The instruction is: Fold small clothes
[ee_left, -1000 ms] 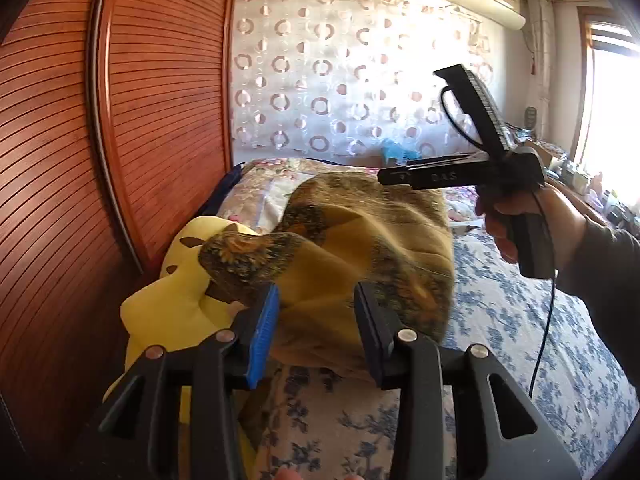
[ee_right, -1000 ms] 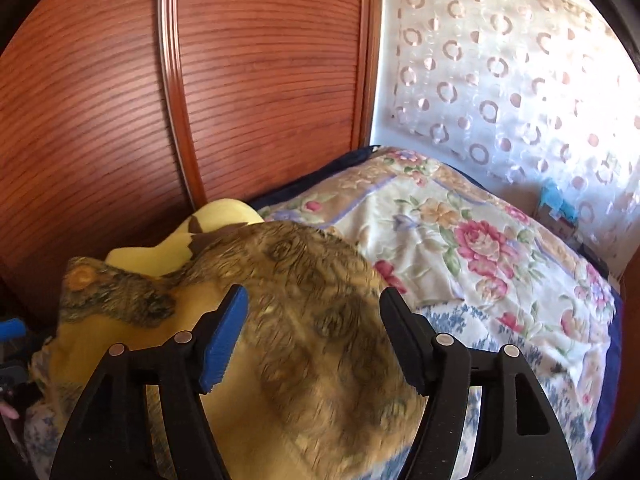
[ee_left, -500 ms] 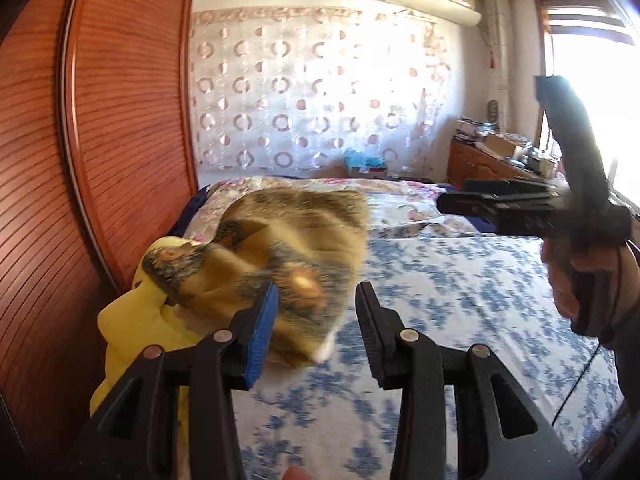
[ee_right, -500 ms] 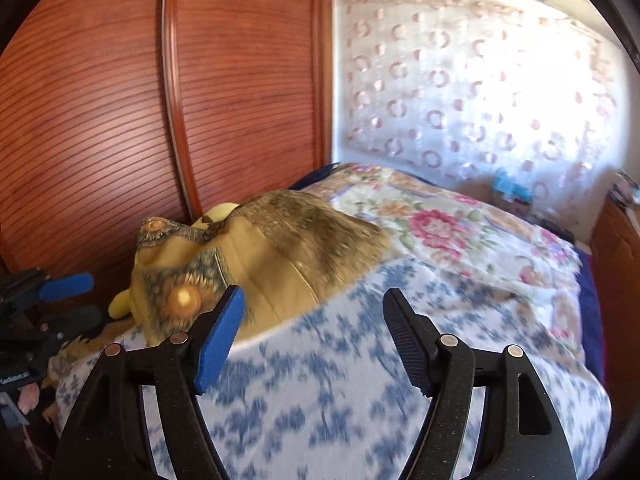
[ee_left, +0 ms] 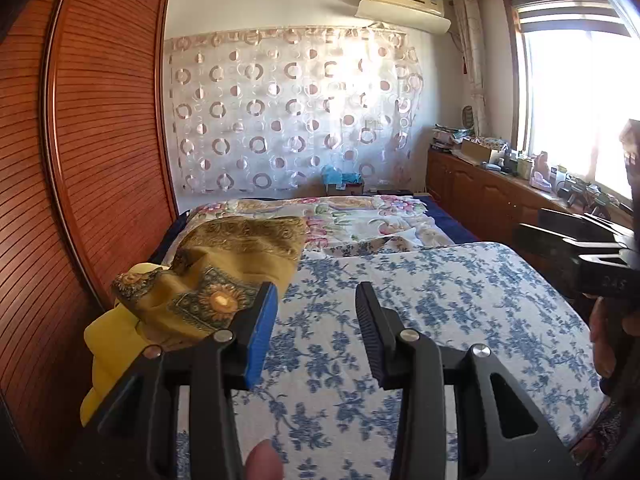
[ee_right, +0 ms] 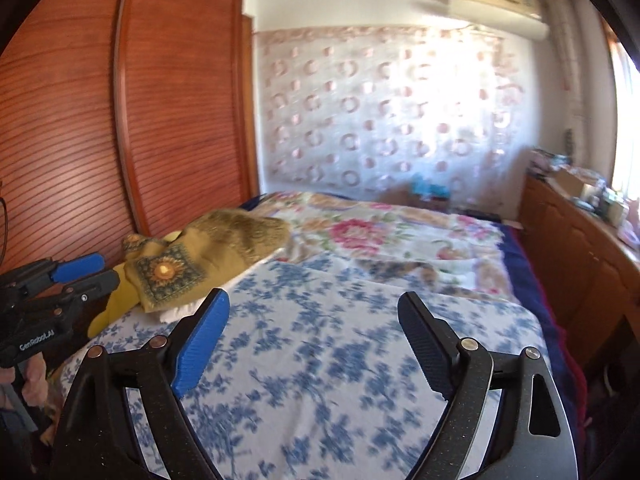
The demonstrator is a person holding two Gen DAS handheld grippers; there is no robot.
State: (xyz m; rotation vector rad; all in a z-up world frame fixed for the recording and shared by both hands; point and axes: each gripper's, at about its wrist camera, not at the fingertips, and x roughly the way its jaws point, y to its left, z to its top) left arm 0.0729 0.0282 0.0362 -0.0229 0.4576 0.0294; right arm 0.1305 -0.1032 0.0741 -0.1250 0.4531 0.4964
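An ochre patterned cloth (ee_left: 224,268) lies bunched at the left edge of the bed, on top of a plain yellow garment (ee_left: 108,340). It also shows in the right wrist view (ee_right: 208,248). My left gripper (ee_left: 316,332) is open and empty, just right of the cloth and above the blue-flowered sheet (ee_left: 420,300). My right gripper (ee_right: 312,340) is open and empty over the middle of the sheet, well right of the cloth. The left gripper shows in the right wrist view (ee_right: 80,276).
A red-brown slatted wardrobe (ee_left: 80,160) stands along the bed's left side. A pink floral quilt (ee_left: 360,216) covers the far half of the bed. A wooden cabinet (ee_left: 500,196) with clutter runs under the window at right.
Both grippers have pulled back from the ochre cloth, which now lies on the pile at the bed's left edge. The right gripper has swung away to the right.
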